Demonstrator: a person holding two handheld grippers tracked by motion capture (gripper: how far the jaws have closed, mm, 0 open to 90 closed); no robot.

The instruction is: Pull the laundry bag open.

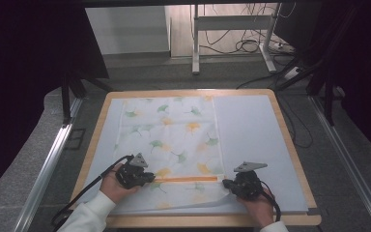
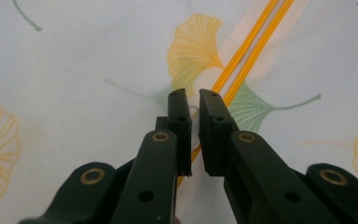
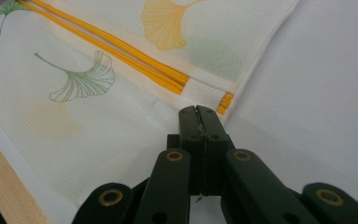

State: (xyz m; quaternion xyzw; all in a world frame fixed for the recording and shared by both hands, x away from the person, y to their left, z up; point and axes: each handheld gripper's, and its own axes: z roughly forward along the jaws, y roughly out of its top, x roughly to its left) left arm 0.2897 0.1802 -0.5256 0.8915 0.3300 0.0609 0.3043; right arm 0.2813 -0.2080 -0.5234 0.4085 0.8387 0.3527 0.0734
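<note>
A white mesh bag (image 1: 169, 135) printed with green and yellow ginkgo leaves lies flat on the table. An orange zipper (image 1: 186, 179) runs across its near part. My left gripper (image 1: 152, 178) is at the zipper's left end. In the left gripper view its jaws (image 2: 195, 100) stand almost together over the zipper (image 2: 251, 42), pinching a small pale zipper pull (image 2: 194, 112). My right gripper (image 1: 226, 183) is at the zipper's right end. In the right gripper view it (image 3: 197, 112) is shut on the bag's edge just below the white end tab (image 3: 203, 91).
The bag lies on a pale blue mat (image 1: 251, 135) that covers a wooden table (image 1: 188, 92). The table's near wooden rim (image 3: 4, 182) shows beside the bag. A metal frame and cables (image 1: 241, 43) stand on the floor beyond.
</note>
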